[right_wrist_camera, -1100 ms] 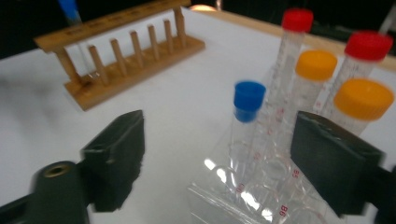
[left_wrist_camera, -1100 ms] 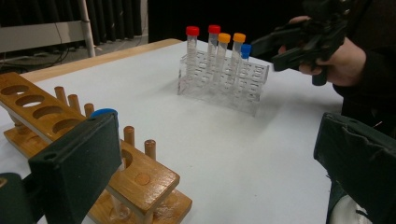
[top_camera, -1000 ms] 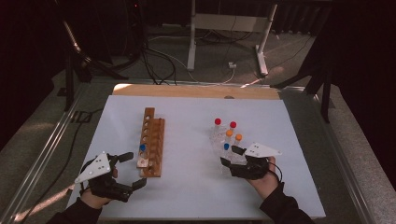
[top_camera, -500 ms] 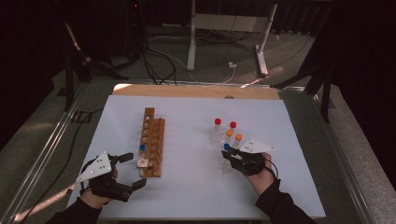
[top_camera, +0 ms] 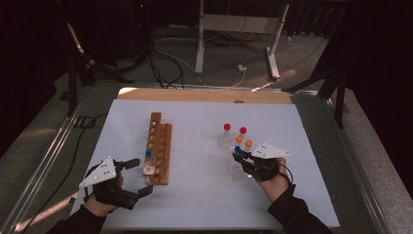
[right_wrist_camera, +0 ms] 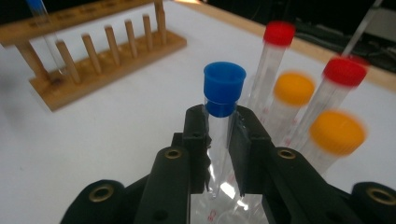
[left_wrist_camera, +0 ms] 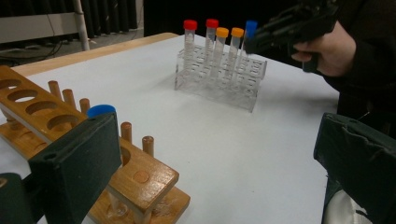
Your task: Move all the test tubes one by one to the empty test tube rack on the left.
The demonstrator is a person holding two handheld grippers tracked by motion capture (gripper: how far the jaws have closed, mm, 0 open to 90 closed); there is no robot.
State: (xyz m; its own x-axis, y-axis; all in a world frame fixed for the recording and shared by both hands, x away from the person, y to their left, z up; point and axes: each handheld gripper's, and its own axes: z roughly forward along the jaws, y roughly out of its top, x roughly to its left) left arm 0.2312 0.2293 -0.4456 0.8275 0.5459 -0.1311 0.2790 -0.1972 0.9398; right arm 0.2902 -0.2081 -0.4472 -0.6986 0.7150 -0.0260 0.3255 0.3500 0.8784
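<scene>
Gripping: right gripper [right_wrist_camera: 218, 154] clamped on blue-capped tube [right_wrist_camera: 222, 109], just under the cap
Tube location: in the clear rack [left_wrist_camera: 219, 81], at the end nearest the hand
Left gripper [top_camera: 130, 178]: jaws apart, beside wooden rack [top_camera: 158, 151]
Advice: lift straight up until tube clears rack, no tilt; neighbouring orange-capped tubes [right_wrist_camera: 336, 133] close by

Blue cap [right_wrist_camera: 224, 87] on a clear tube [right_wrist_camera: 218, 149]; red caps [right_wrist_camera: 279, 32], orange caps [right_wrist_camera: 337, 132]; brown wooden rack [top_camera: 158, 148]; white counter [top_camera: 195, 126].
</scene>
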